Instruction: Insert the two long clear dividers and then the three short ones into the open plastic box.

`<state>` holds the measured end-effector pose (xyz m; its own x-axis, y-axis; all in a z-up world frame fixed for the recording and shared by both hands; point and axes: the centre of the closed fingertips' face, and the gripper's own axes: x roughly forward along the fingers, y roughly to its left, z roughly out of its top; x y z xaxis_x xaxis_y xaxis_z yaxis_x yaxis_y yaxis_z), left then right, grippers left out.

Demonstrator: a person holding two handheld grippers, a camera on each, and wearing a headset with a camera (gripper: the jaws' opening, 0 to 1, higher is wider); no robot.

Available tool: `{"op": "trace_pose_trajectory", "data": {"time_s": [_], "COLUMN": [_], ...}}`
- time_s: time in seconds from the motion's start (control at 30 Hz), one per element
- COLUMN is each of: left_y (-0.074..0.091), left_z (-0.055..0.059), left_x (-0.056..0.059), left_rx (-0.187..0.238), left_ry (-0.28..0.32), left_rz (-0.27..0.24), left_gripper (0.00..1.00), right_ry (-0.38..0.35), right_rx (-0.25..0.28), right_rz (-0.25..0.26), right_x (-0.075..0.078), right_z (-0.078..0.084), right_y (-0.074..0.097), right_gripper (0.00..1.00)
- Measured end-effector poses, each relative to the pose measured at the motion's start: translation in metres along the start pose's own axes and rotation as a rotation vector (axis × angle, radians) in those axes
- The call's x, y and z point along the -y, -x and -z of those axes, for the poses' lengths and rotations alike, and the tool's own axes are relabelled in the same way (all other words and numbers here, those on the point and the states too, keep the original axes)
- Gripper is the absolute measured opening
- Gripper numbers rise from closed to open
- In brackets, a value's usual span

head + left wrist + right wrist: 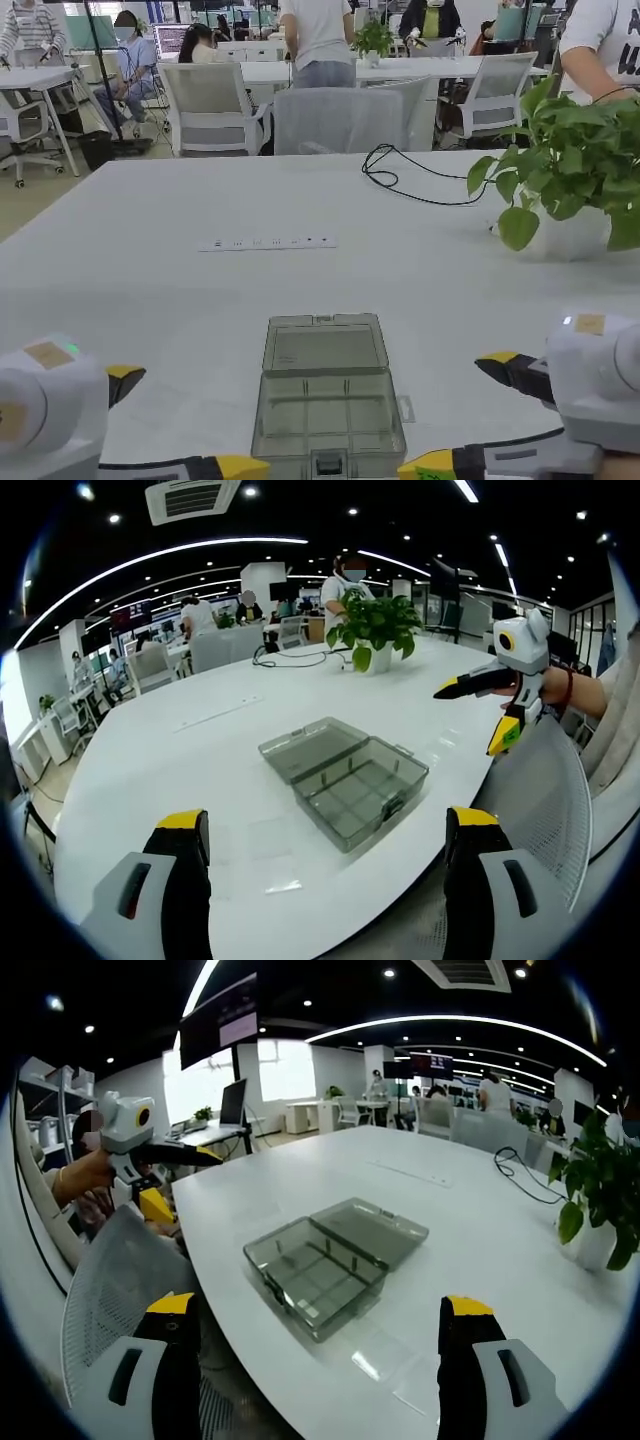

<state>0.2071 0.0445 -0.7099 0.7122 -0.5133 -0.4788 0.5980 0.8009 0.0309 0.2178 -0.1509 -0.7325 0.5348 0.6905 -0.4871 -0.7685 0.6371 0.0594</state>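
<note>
The clear grey plastic box (327,410) lies open near the table's front edge, its lid (323,345) folded flat away from me. Thin clear walls form a grid inside the box (315,1270). Faint clear flat pieces (270,835) lie on the table beside it, and more clear pieces (390,1360) glint on its other side. My left gripper (185,425) is open at the box's left with nothing between its fingers. My right gripper (458,412) is open at the box's right, also holding nothing. Each gripper view faces the box (350,780) and the opposite gripper (470,720).
A potted green plant (575,170) stands at the right of the white table (150,300), with a black cable (400,175) behind it. A white power strip (265,242) lies mid-table. A mesh chair (120,1270) is at the front edge. People sit and stand at desks beyond.
</note>
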Motion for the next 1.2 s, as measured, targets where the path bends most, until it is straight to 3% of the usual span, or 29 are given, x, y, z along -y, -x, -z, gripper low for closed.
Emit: {"op": "trace_pose_trajectory", "data": {"time_s": [0.57,0.83,1.2], "left_y": [0.005,0.006,0.009], "left_z": [0.003,0.011,0.013], "left_x": [0.001,0.003,-0.004], "left_rx": [-0.001,-0.023,-0.029], "left_ry": [0.000,0.002,0.009], "left_rz": [-0.001,0.005,-0.008], "left_gripper": [1.00,0.99,0.97], "right_ry": [0.013,0.005,0.007], "right_rx": [-0.018,-0.020,-0.034], "right_rz": [-0.008,-0.017,-0.028], "right_x": [-0.003,-0.005,-0.005], "right_z": [0.002,0.005,0.006], "right_y": [-0.001,-0.004,-0.007], "right_gripper": [1.00,1.00,1.00]}}
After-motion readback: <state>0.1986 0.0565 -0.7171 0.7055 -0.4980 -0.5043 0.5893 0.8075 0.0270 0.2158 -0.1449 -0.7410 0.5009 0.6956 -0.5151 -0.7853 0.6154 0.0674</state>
